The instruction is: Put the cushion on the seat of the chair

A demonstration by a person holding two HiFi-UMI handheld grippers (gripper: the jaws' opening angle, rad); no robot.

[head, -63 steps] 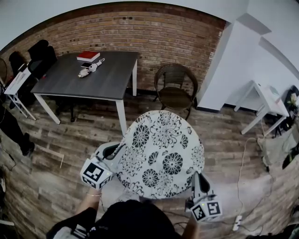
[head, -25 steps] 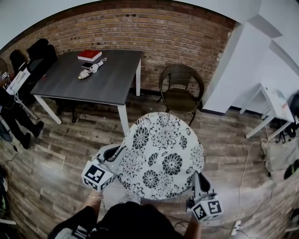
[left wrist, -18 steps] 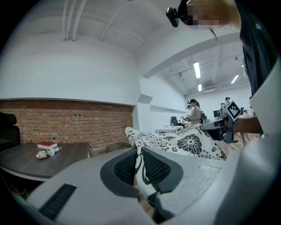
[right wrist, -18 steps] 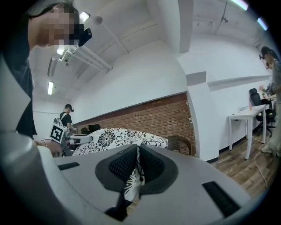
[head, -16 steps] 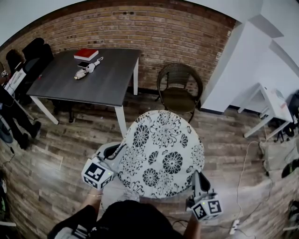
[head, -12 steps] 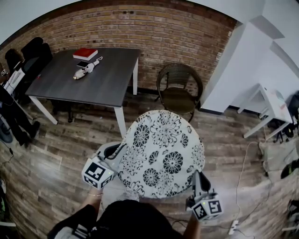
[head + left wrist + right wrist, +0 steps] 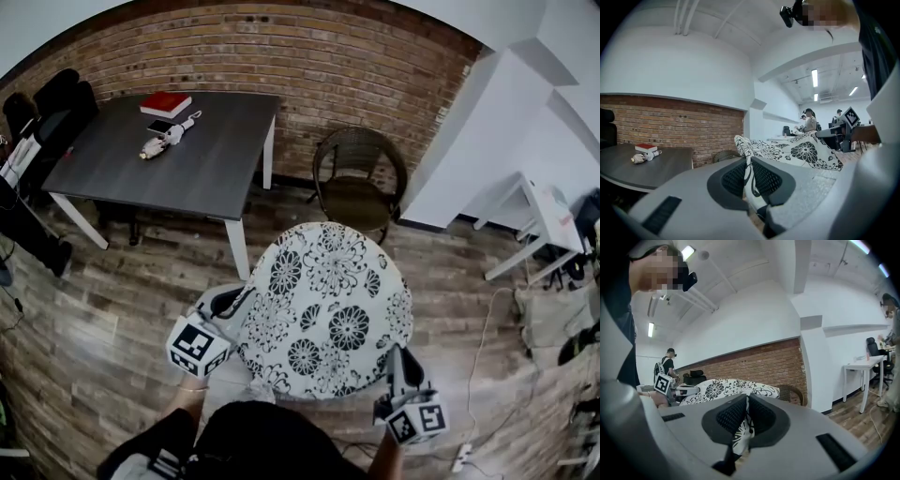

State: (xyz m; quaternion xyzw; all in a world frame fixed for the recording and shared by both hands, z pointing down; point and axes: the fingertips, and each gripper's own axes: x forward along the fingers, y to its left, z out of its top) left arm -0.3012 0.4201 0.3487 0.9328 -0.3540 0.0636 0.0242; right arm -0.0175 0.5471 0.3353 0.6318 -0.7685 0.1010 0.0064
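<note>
Cushion point(image 7: 323, 309) pinched by left tool point(image 7: 232, 303), right tool point(image 7: 394, 356); chair point(image 7: 358, 183) beyond.

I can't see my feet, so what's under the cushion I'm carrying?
Only wooden floor shows around the cushion. Whatever lies directly beneath it is covered. The chair stands beyond it, not underneath.

Your left hand-held gripper point(image 7: 232, 305) sits low at your left side, pointing forward and close to level, with its marker cube point(image 7: 197, 345) facing up. Its jaws are clamped on the left edge of the cushion point(image 7: 323, 309), with fabric pinched between them. Your right hand-held gripper point(image 7: 395, 361) is posed the same way at your right side, jaws closed on the near right edge. Your left forearm point(image 7: 185, 408) and right forearm point(image 7: 384, 461) reach forward, spread as wide as the cushion.
</note>
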